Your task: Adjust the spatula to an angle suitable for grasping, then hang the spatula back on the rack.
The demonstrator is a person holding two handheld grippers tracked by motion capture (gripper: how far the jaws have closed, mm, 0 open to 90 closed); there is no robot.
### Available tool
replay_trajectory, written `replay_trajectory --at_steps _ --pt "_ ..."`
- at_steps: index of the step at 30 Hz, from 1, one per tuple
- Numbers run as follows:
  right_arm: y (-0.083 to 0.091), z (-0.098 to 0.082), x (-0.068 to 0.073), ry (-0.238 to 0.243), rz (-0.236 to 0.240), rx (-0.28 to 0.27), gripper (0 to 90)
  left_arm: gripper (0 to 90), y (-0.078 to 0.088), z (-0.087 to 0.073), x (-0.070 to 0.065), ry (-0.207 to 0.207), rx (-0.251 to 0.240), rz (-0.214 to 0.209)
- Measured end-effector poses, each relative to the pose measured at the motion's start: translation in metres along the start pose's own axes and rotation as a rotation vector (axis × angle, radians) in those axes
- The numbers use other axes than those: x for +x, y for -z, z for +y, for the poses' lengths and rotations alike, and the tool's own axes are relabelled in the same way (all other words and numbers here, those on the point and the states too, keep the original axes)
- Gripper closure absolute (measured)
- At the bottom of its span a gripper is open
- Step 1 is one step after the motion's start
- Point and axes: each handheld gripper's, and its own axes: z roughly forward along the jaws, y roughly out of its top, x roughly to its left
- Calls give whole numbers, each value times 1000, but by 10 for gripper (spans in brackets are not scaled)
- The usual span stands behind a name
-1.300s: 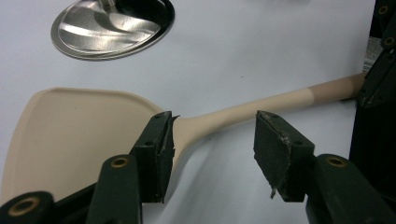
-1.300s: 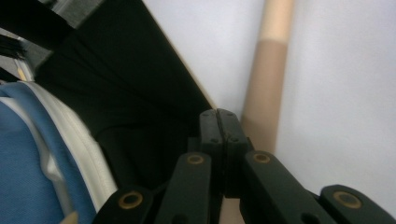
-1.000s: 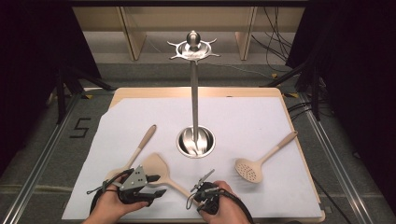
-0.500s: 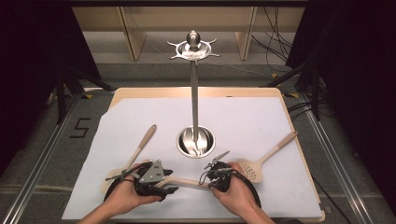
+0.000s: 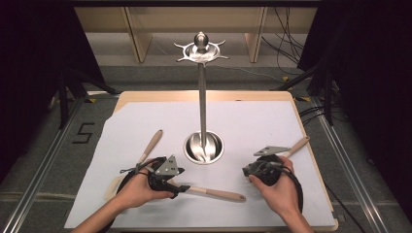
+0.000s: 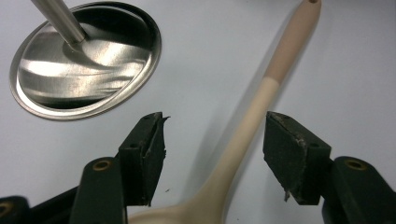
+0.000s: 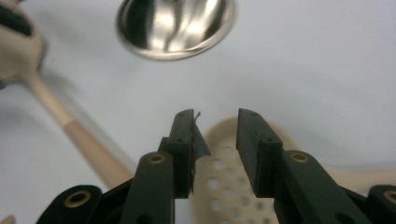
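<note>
Counter (image 5: 145, 104): white sheet over a wooden board, dark room around.
Stand (image 5: 202, 87): tall steel post at centre, hooked crown on top, dish base; likely meant for hanging the utensils.
Spoon (image 5: 216, 193): near left, handle pointing right, flat on the sheet.
Slotted spoon (image 7: 224, 186): near right, under the right gripper.
Second wooden handle (image 5: 151, 144): left of the stand, idle.
Left gripper (image 6: 212, 140): fingers spread, straddling the spoon's neck, not pressing.
Right gripper (image 7: 215, 135): fingers just parted, hovering over the perforated bowl, nothing pinched.
</note>
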Motion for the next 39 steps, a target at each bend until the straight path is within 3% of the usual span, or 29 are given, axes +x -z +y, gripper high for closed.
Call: replay_trajectory --at_steps 2,3,4,5,9,12,14,16,17,18,19,23,24,25,27,28,29,31,32,33,34,36,37,38,39 --pt "2 -1 -5 -25 -11 -10 678 381 2 0 1 -26 20 -8" --pt "5 -1 -11 -81 -15 -30 679 380 1 1 0 -26 15 1" --pt "7 -1 -14 -79 -28 -31 680 380 1 1 -2 -13 4 -2" --pt "9 -1 -16 -93 -27 -40 682 379 2 2 -1 -33 19 -10" --pt "10 -2 -20 -116 -31 -61 682 376 1 6 -3 -25 -3 -10" --pt "11 0 -22 -121 -32 -43 684 378 1 14 -2 -67 17 -21" --pt "10 1 -22 -115 -20 -50 685 381 -2 25 1 -142 90 -75" --pt "12 2 -23 -108 -22 -47 685 390 -5 29 2 -153 107 -90" --pt "13 2 -25 -106 -16 -46 685 404 -11 35 2 -179 146 -116" --pt "13 2 -28 -87 -19 -42 685 413 -13 37 3 -178 159 -131" --pt "13 2 -30 -81 -19 -41 684 413 -18 38 2 -162 164 -136" --pt "12 0 -36 -64 -13 -45 687 438 -28 40 4 -171 208 -152" --pt "12 0 -36 -75 -9 -37 687 445 -28 41 6 -212 239 -153" --pt "12 0 -37 -54 -14 -47 686 462 -30 41 5 -223 262 -167" --pt "12 2 -35 -94 1 -25 684 465 -32 40 4 -223 267 -170" --pt "12 2 -35 -94 1 -25 684 465 -35 40 3 -226 279 -172" --pt "11 3 -34 -69 3 -42 681 478 -38 40 1 -255 313 -184" --pt "11 3 -32 -91 4 -29 681 489 -40 40 0 -266 325 -187" --pt "11 4 -32 -65 -2 -36 684 503 -42 41 -2 -287 339 -191" --pt "11 4 -32 -65 1 -38 683 508 -45 43 -4 -318 358 -197" --pt "11 4 -32 -65 1 -38 683 514 -45 43 -4 -318 358 -197" --pt "13 4 -32 -86 -18 -2 686 537 -52 48 -7 -386 396 -204" --pt "13 4 -33 -72 1 -20 686 545 -55 47 -11 -361 379 -211" --pt "13 4 -33 -72 1 -20 686 558 -55 47 -11 -361 379 -211" --pt "11 2 -32 -105 14 -52 685 563 -58 49 -13 -383 405 -234"
